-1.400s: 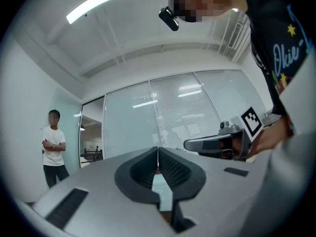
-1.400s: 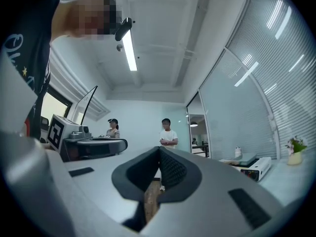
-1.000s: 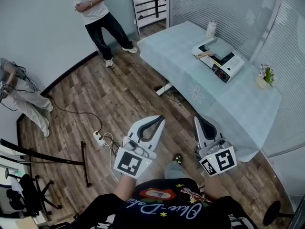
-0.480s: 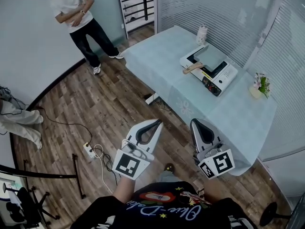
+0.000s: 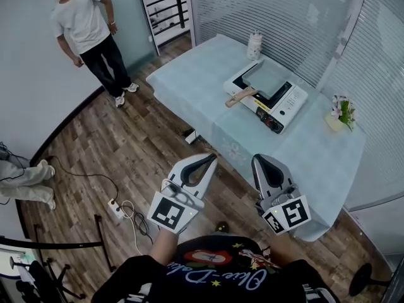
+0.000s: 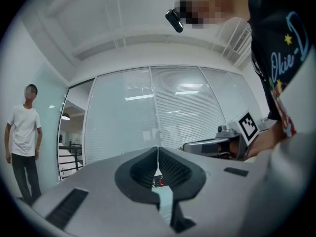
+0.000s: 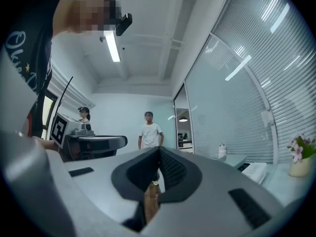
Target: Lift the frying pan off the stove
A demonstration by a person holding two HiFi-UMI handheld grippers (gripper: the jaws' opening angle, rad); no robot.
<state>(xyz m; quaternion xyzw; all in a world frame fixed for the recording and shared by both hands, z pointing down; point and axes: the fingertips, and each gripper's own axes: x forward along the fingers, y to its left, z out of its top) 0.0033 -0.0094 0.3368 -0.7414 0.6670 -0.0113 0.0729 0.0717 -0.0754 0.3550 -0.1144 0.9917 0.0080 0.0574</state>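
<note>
A grey square frying pan [image 5: 269, 77] with a wooden handle [image 5: 238, 97] rests on a white portable stove [image 5: 282, 105] on the table with the pale blue cloth [image 5: 189, 81]. Both grippers are held in front of the person's chest, over the wooden floor and well short of the table. My left gripper [image 5: 211, 159] [image 6: 157, 150] is shut and empty. My right gripper [image 5: 258, 160] [image 7: 159, 150] is shut and empty too. The stove [image 7: 256, 170] shows as a white edge low at the right of the right gripper view.
A white jar [image 5: 254, 43] stands behind the stove, and a small flower pot [image 5: 336, 113] sits near the table's right end. A person in a white shirt [image 5: 82, 27] stands at the far left. A power strip with cables [image 5: 115, 209] lies on the floor.
The table and stove have come closer and slid left in the head view as both grippers were carried toward them. Both stayed shut.
</note>
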